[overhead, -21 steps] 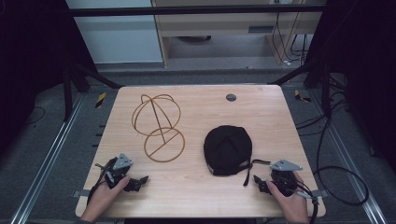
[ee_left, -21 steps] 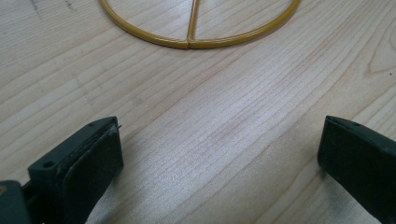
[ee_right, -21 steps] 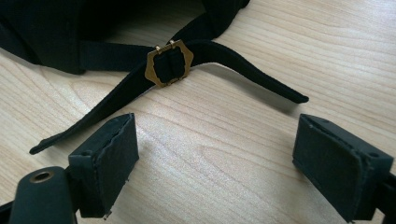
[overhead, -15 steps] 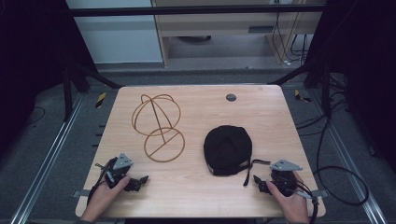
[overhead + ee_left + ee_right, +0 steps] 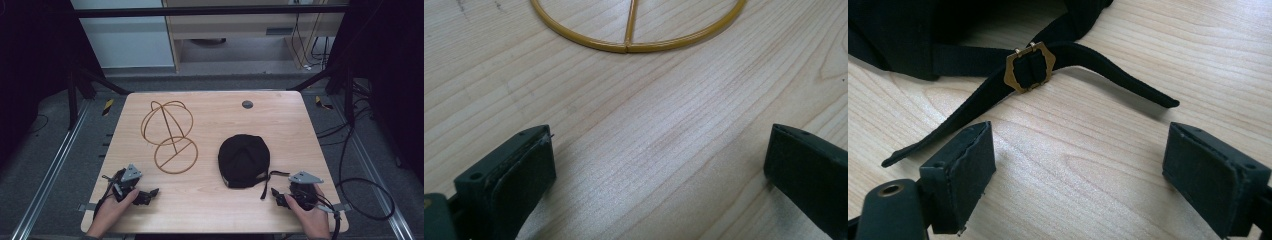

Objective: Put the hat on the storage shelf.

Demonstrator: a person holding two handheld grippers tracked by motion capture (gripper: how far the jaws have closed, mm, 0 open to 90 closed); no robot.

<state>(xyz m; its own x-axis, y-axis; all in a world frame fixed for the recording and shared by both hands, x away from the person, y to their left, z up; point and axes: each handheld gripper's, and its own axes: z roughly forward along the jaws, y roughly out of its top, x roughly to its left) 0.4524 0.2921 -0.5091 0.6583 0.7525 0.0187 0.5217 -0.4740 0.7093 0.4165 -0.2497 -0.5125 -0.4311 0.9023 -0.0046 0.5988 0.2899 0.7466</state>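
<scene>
I keep my left claw (image 5: 150, 192) released on the pale wooden desk (image 5: 300, 125), just short of the round base of the gold wire hat stand (image 5: 169, 135). My right claw (image 5: 276, 196) is released too, near the brass-buckled strap (image 5: 1030, 65) of the black fabric cap (image 5: 244, 159), which lies flat at the desk's right.

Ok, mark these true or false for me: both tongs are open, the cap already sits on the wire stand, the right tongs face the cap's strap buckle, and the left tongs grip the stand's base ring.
1. Both the left tongs and the right tongs are open. True.
2. The black cap sits on the wire stand. False: it lies on the table, beside the stand.
3. The right tongs face the brass buckle. True.
4. The left tongs grip the base ring. False: the ring lies ahead, untouched.
</scene>
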